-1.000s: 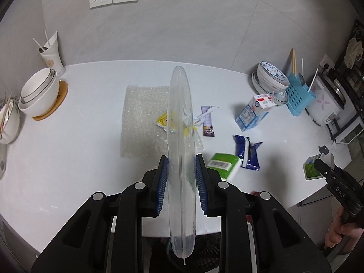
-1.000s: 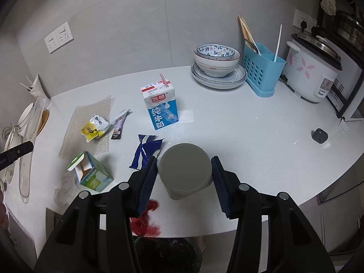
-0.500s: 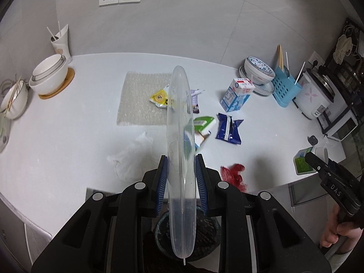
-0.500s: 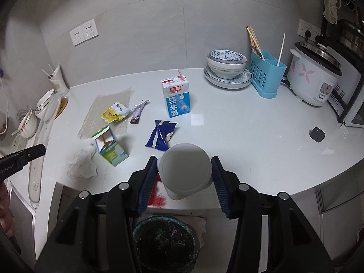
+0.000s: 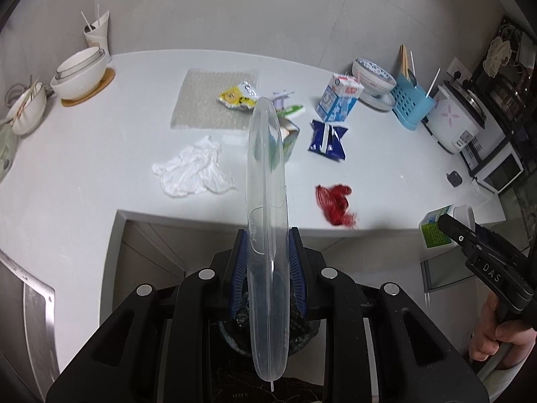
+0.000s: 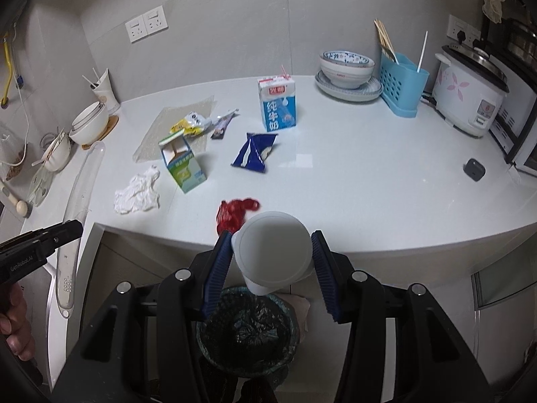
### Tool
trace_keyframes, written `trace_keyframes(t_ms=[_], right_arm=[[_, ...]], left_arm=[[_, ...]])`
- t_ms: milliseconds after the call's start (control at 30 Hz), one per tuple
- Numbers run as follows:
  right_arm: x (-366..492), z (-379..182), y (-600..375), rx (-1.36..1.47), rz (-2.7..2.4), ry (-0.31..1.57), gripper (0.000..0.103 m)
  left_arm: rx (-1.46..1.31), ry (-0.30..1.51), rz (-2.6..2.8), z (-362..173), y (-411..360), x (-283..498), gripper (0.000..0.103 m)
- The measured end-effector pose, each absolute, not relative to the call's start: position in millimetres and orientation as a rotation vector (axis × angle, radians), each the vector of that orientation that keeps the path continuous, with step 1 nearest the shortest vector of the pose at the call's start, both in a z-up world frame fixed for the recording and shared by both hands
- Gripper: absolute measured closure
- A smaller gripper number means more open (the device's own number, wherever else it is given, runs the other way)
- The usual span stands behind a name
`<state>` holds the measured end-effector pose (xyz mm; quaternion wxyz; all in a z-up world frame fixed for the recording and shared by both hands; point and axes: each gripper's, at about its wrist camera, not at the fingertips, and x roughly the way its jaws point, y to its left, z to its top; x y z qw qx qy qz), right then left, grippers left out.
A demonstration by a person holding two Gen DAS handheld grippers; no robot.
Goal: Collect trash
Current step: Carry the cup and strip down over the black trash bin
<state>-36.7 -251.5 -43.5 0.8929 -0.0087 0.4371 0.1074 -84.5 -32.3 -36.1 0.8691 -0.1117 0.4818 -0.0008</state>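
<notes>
Both my grippers hold trash over the bin at the counter's edge.

On my left, the left gripper is clamped narrowly on a clear plastic lid held on edge, its lower end above the black-lined trash bin on the floor. Left of centre on the white counter I see a crumpled white tissue, a sheet of bubble wrap with a yellow wrapper on it, and an open green carton. Further right lie a red scrap, a blue wrapper and an upright milk carton. My right gripper is about half closed, gripping a white plastic cup just above the bin.
</notes>
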Motion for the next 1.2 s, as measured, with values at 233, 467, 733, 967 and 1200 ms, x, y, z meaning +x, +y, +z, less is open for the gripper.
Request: trace_keyframes(t_ms=[233, 467, 733, 967, 1200], right_arm=[[-59.0, -72.8, -251.1, -0.031, 0.231, 0.952, 0.057], [-73.0, -100.9, -246.8, -0.047, 0.248, 0.985, 0.057], [-77.7, -143.5, -237.7, -0.051, 0.278, 1.031, 0.057], [-75.9, -178.1, -234.2, -0.056, 0.290, 1.077, 0.057], [-70.3, -211.2, -230.0, -0.065, 0.291, 1.124, 0.057]], left_arm=[[-0.227, 1.047, -0.019, -69.9, -48.0, -100.4, 0.079], [-0.232, 1.087, -0.034, -105.2, -58.3, -111.8, 0.079], [-0.234, 1.103, -0.027, -145.5, -62.8, -114.5, 0.079], [-0.268, 1.148, -0.013, -186.9, -60.4, -116.5, 0.079], [-0.280, 1.158, -0.031, -220.1, -63.0, -115.1, 0.079]])
